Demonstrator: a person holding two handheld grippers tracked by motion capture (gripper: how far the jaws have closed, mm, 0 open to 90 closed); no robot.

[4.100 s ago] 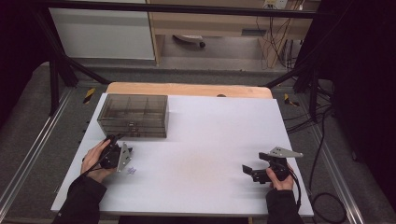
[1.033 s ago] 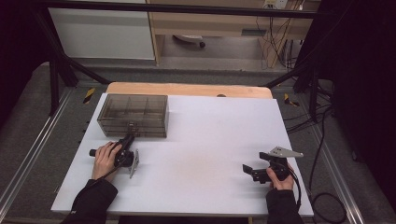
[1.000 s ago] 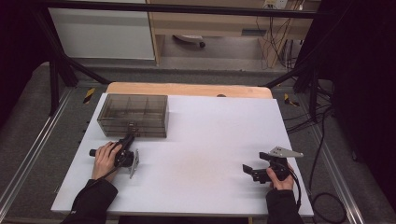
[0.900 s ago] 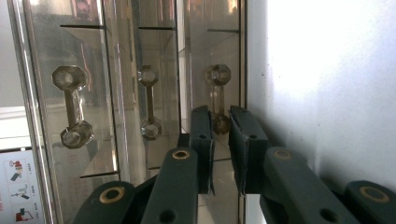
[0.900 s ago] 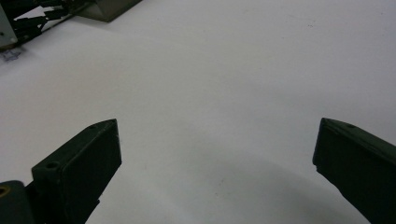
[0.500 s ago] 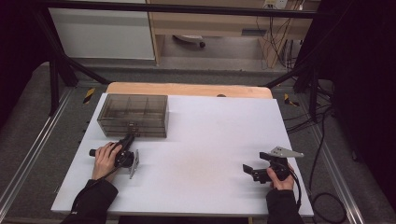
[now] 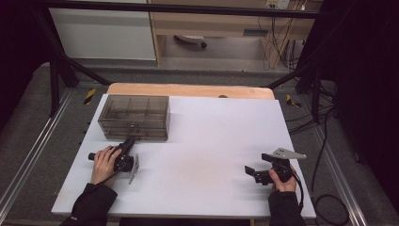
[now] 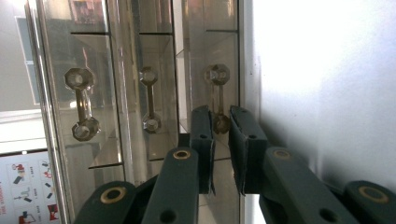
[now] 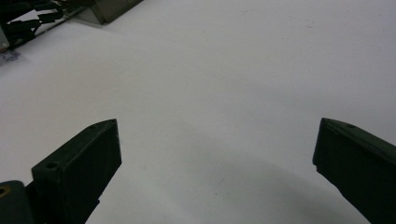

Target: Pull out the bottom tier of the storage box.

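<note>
Since the earliest picture my left tongs [image 7: 128, 142] have swung round from beside my wrist to the front of the smoked-plastic drawer box [image 7: 134, 117] at the counter's [image 7: 221, 136] far left, and over the last second nothing has shifted. They now pinch the small faceted dumbbell handle [image 8: 217, 100] of one drawer, jaws nearly together, while my right tongs [image 7: 250, 171] rest spread wide near the right edge. I judge the box light, rigid and slick, likely to slide when I pull, so that handle is the place to grip.

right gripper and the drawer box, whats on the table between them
Nothing: in the high view, bare white table runs from the right gripper to the drawer box.
</note>
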